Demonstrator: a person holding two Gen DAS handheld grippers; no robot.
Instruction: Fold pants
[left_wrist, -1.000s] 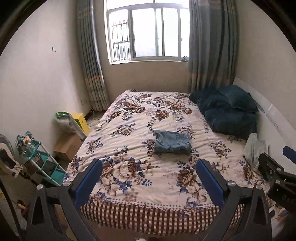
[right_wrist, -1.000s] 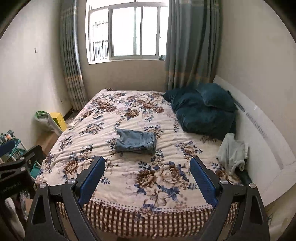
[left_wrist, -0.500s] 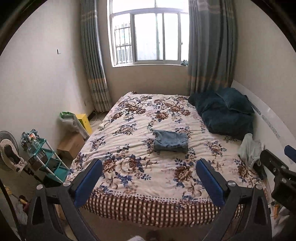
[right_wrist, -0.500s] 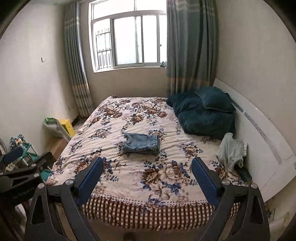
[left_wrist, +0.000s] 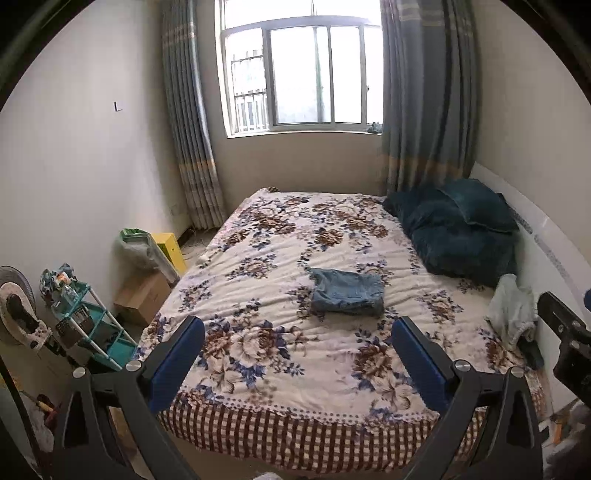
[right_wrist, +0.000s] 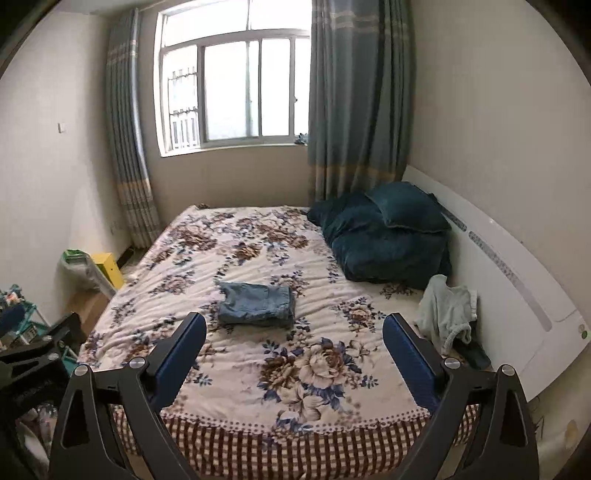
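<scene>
Blue denim pants (left_wrist: 347, 291) lie folded in a compact rectangle on the middle of the floral bedspread (left_wrist: 258, 254); they also show in the right wrist view (right_wrist: 256, 303). My left gripper (left_wrist: 297, 332) is open and empty, held back beyond the foot of the bed, well short of the pants. My right gripper (right_wrist: 293, 328) is open and empty too, also behind the bed's near edge. The right gripper's body (left_wrist: 565, 339) shows at the right edge of the left wrist view, and the left gripper's body (right_wrist: 33, 354) at the left of the right wrist view.
Dark teal pillows and a quilt (right_wrist: 384, 236) lie at the head by the white headboard (right_wrist: 509, 280). A pale green garment (right_wrist: 447, 310) lies near the right edge. A teal cart (left_wrist: 88, 328), cardboard box (left_wrist: 142, 299) and yellow box (left_wrist: 171, 247) stand left of the bed.
Both grippers have pulled back and away from the bed, so the bed and pants look smaller and farther off. The pants have stayed folded in place. Both grippers stay open.
</scene>
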